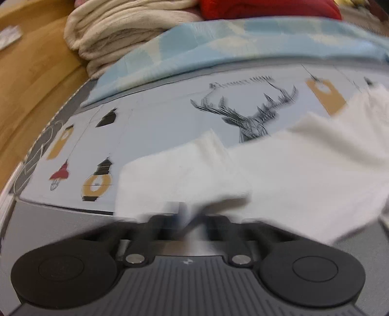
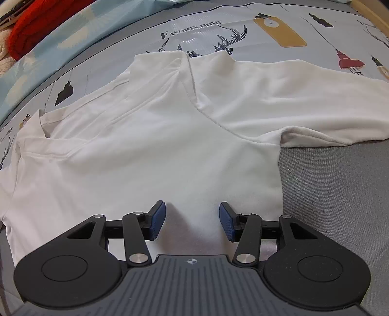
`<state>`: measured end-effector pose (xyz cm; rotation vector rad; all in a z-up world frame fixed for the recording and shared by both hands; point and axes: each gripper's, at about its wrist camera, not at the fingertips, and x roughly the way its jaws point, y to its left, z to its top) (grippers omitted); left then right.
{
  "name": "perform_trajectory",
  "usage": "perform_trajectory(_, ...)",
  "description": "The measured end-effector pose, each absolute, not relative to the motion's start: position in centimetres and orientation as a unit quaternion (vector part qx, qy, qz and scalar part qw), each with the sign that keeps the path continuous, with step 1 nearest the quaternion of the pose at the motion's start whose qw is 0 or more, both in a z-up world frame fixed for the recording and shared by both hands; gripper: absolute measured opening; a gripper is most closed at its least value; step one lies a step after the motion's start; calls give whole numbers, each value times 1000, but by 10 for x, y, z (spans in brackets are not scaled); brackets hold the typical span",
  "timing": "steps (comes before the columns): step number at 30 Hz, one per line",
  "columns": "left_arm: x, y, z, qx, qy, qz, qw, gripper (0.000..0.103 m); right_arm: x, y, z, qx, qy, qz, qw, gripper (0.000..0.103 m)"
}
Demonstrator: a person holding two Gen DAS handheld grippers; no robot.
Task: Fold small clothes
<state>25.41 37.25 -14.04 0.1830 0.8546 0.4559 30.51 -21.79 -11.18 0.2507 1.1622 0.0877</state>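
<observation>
You are working over the white shirt [image 2: 150, 136], which is lying spread on the printed mat [image 2: 243, 14], its body reaching toward your right gripper [image 2: 192, 221] and one sleeve [image 2: 291, 97] stretching out to the right of the shirt's neckline. The near hem of the shirt is lying directly under that gripper, whose blue pads [image 2: 158, 218] are standing well apart, with white cloth showing between them and nothing pinched. To the right of the shirt's body, grey fabric [image 2: 340, 194] is showing bare. Beyond the shirt's collar, the deer drawing [image 2: 218, 41] on the mat is peeking out, and farther off past the shirt a light blue cloth [image 2: 48, 41] and a red bundle [image 2: 48, 26] are lying.

Your left gripper [image 1: 192, 214] is badly smeared by motion blur; the fingers seem to be sitting close together at a white edge of the shirt [image 1: 291, 175], perhaps pinching it, but I cannot tell whether they are closed on it. From this side, the shirt is lying over the lower part of the deer drawing [image 1: 248, 116], and a cream blanket pile [image 1: 116, 36] is sitting beyond the shirt, behind the blue cloth [image 1: 218, 46].
</observation>
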Motion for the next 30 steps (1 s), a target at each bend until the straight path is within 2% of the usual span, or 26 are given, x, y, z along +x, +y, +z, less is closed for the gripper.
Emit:
perform_trajectory(3,227,420,-103,5,324,368,872,4,306,-215,-112,114,548,39,828,52)
perform_trajectory(5,193,463,-87,-79,290,484,822,5,307,-214,-112,114,548,38,828,52)
perform_trajectory(6,173,483,-85,-132,281,521,795,12,307,-214,-112,114,548,38,828,52)
perform_trajectory(7,155,499,-86,-178,273,547,771,25,307,-214,-112,115,547,37,828,52)
perform_trajectory(9,134,512,-88,-204,275,595,727,33,306,-215,-112,117,546,36,829,52)
perform_trajectory(12,128,505,-88,-213,273,559,753,41,304,-217,-111,119,546,37,828,52)
perform_trajectory(16,129,490,-94,-292,264,493,776,41,303,-221,-109,127,546,27,828,52)
perform_trajectory(18,145,474,-102,-305,293,430,797,41,302,-222,-108,128,543,22,829,52)
perform_trajectory(21,169,444,-112,-269,349,357,823,41,301,-223,-107,125,542,26,831,52)
perform_trajectory(24,170,440,-146,-252,430,405,767,39,301,-229,-108,132,543,19,829,52)
perform_trajectory(27,166,432,-137,-209,432,444,757,39,301,-239,-111,139,546,-3,826,52)
perform_trajectory(30,146,432,-124,-286,393,431,760,39,301,-253,-109,149,543,-22,826,52)
